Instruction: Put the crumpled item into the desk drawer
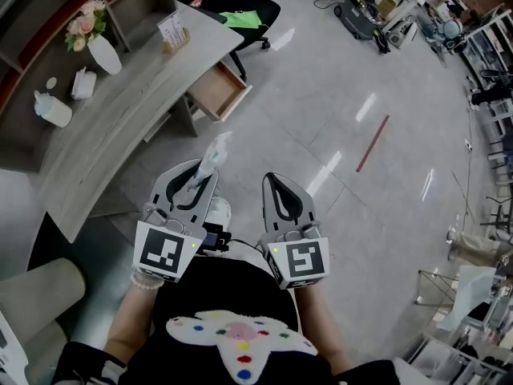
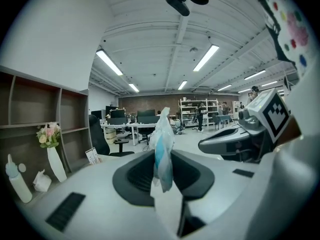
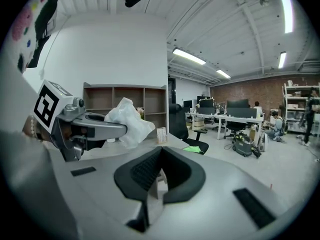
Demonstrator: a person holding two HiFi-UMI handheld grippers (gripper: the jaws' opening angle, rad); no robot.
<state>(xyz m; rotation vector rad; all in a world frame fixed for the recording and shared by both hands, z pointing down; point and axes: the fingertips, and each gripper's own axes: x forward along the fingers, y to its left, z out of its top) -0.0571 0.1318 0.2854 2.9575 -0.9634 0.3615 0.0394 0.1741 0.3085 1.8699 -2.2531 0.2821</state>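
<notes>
Left gripper (image 2: 162, 170) is pinching the crumpled plastic bag (image 2: 163, 146), right gripper (image 3: 159, 173) is pressed together, and the desk drawer (image 1: 218, 91) sits open.

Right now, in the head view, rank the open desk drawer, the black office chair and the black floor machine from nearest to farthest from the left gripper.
Measured from the left gripper:
1. The open desk drawer, just ahead, below the desk's edge.
2. The black office chair, beyond the desk's end.
3. The black floor machine, far off to the upper right.
</notes>
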